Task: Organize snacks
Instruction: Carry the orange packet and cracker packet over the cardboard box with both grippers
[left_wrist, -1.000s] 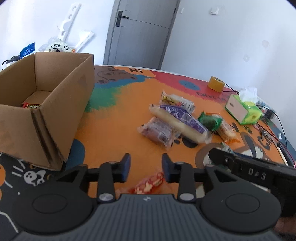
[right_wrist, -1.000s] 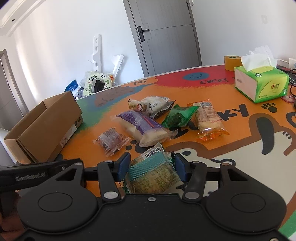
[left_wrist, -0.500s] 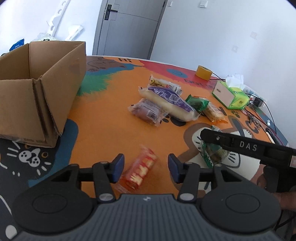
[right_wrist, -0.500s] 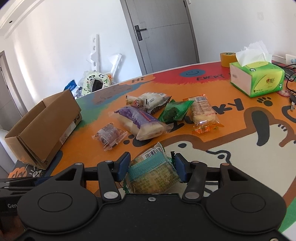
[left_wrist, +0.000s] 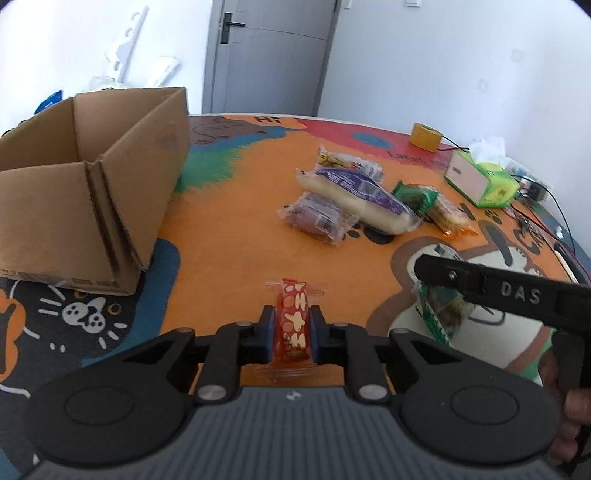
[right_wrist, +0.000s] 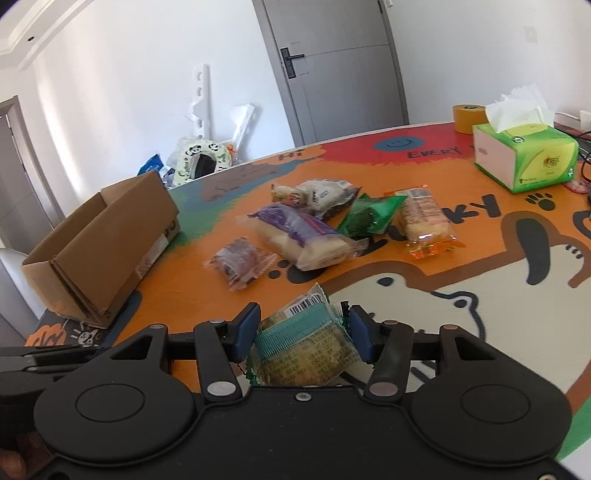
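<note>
Red snack bar (left_wrist: 293, 325) lies lengthwise, pointing away, clamped by left tool (left_wrist: 291, 334); right tool (right_wrist: 303, 334) grips teal packet (right_wrist: 306, 345).

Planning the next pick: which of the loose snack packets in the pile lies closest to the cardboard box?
The clear-wrapped dark purple-brown packet, at the pile's box-side edge; the long purple-labelled bread packet and green foil packet lie farther away.

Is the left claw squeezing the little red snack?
Touching. The left wrist view shows the left claw with both blue pads pressed against the sides of the red snack, no gap either side.
</note>
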